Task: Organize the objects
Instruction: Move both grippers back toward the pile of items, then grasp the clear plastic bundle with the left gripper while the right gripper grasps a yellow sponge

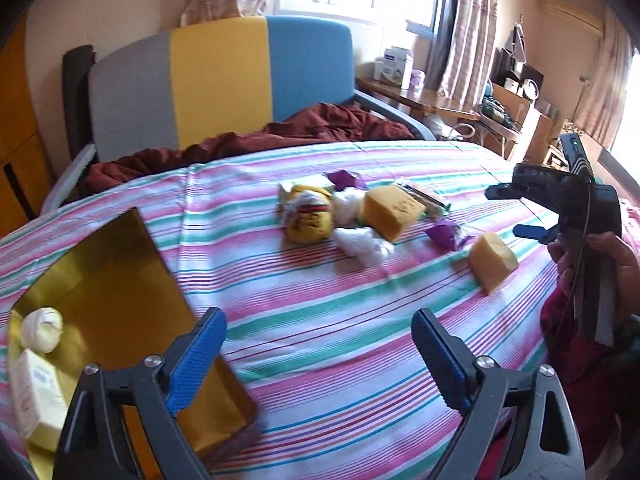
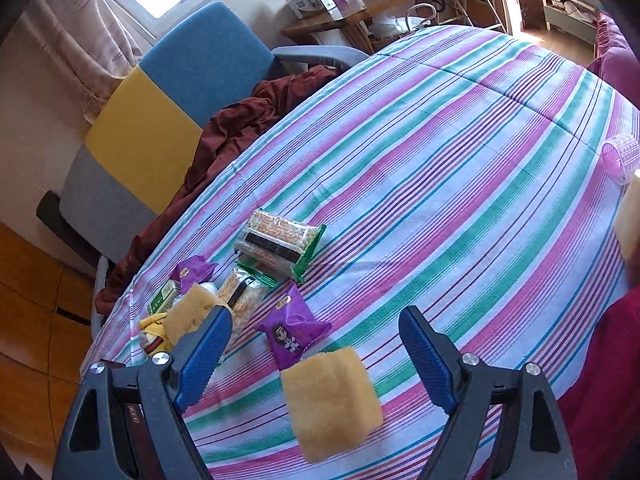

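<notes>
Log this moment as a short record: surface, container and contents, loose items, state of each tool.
surface: striped bedsheet
container: gold box, open, at the left in the left wrist view
in box: white ball; pale packet
loose items: two yellow sponges, purple packets, green-edged packet, yellow plush toy
left tool: open, holds nothing
right tool: open, above the nearer sponge, not gripping
</notes>
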Motion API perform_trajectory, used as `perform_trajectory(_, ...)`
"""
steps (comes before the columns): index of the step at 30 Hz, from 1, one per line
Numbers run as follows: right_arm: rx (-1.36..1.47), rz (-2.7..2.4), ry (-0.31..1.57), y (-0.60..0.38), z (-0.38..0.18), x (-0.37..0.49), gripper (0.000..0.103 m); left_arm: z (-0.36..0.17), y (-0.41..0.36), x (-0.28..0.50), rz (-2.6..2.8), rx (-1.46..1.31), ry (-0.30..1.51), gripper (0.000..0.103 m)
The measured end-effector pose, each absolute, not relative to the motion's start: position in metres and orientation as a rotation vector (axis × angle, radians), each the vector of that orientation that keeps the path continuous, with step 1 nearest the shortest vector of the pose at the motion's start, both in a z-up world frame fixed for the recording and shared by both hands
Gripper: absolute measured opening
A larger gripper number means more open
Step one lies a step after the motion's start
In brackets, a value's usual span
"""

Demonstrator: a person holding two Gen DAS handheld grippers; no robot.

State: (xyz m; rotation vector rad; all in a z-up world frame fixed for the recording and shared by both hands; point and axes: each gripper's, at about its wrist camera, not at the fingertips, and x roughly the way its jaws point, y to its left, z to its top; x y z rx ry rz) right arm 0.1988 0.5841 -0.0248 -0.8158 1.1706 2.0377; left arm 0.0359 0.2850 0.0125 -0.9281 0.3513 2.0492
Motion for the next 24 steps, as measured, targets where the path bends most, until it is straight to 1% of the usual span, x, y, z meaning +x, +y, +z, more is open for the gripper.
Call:
perform_trajectory(2,-0.823,2.049,1.191,0.583,-0.026,0.197,0.087,0.005,0.301,0.035,2.020,-0.957,0.357,0.079)
perform_trajectory(5,-0.823,2.062,1.206,0.582,-0.026,0.197,0.087,-0.009,0.324,0.029,1.964,-1.031,0.334,0.068)
perform_trajectory(8,-0.821,2.073,1.216,0.582,-0.026,0.197,0.087,-0.025,0.345,0.016,1.924,-1.128,0.268,0.064)
perform_trajectory(11,-0.815,2.082,1.223,0.582,-0.025,0.197,0.087,-0.039,0.363,0.000,1.899,-1.228,0.170,0.064)
perform_trajectory(17,-0.833,2.092,1.243,0.582,-0.028,0.193,0.087,-0.048,0.392,-0.025,1.926,-1.280,0.038,0.063)
perform_trajectory(19,-0.833,2.093,1.246,0.583,-0.029,0.192,0.087,-0.052,0.401,-0.032,1.943,-1.283,0.029,0.063)
perform_trajectory(22,-0.831,2.092,1.252,0.583,-0.029,0.193,0.087,-0.063,0.412,-0.042,1.968,-1.305,0.031,0.050)
perform_trajectory(24,-0.838,2.090,1.251,0.584,-0.030,0.192,0.087,-0.070,0.416,-0.048,1.969,-1.310,0.019,0.050)
